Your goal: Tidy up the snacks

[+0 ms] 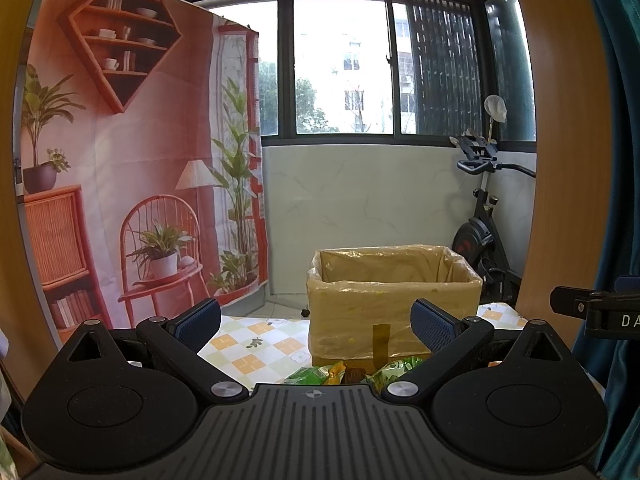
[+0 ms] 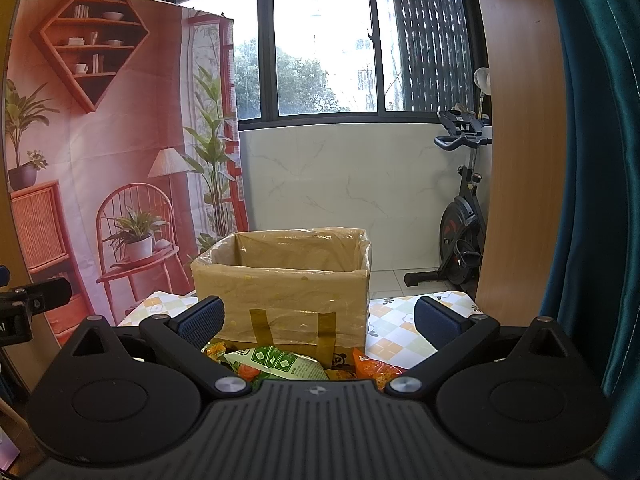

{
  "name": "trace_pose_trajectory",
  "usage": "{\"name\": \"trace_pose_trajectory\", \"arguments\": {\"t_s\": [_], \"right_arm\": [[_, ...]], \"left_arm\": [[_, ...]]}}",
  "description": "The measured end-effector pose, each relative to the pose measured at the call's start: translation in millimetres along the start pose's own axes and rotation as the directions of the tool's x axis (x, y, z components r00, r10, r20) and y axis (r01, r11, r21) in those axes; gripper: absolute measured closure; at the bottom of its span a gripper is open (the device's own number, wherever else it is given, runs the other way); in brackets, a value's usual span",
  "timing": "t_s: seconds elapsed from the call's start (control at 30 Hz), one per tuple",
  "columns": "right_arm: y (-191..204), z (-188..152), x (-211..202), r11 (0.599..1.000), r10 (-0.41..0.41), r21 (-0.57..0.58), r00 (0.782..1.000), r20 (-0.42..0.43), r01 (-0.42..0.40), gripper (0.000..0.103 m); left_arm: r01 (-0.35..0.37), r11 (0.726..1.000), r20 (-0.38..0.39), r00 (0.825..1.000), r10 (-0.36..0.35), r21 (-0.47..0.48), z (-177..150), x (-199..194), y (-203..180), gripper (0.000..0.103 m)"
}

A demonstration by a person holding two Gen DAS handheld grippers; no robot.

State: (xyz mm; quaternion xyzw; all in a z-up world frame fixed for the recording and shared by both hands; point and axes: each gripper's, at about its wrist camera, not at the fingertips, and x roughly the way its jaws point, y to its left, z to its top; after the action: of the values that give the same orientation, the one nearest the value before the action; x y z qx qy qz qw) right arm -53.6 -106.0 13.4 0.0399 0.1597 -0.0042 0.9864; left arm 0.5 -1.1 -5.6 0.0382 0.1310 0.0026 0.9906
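I see both my left gripper (image 1: 316, 320) and right gripper (image 2: 320, 318) spread wide, holding nothing; colourful snack packets (image 2: 280, 364) lie against the near side of the plastic-lined cardboard box (image 2: 288, 280) on the checked tabletop (image 2: 400, 332)

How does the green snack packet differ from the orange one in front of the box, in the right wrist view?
The green snack packet lies left of centre and shows white label panels; the orange snack packet sits further right, plain and mostly hidden by the right gripper. Both lie on the table before the cardboard box, ungripped.
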Motion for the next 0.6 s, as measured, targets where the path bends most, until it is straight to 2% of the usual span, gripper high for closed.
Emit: {"name": "trace_pose_trajectory", "arguments": {"t_s": [0.33,0.47,0.6], "right_arm": [[-2.0,-4.5,3.2,1.000,0.006,0.013,1.000,0.002,-0.006,0.000],[-11.7,-10.2,11.9,0.997,0.059,0.039,0.997,0.054,-0.061,0.000],[-25.4,-16.9,31.3,0.996,0.052,0.070,0.994,0.095,-0.058,0.000]], "left_arm": [[0.008,1.000,-0.018,1.000,-0.008,-0.011,-1.2,6.5,4.3,0.000],[-0.023,1.000,-0.043,0.999,0.023,-0.012,-6.0,25.1,12.7,0.000],[-0.069,0.997,-0.078,0.995,0.067,-0.025,-20.2,53.6,29.0,0.000]]}}
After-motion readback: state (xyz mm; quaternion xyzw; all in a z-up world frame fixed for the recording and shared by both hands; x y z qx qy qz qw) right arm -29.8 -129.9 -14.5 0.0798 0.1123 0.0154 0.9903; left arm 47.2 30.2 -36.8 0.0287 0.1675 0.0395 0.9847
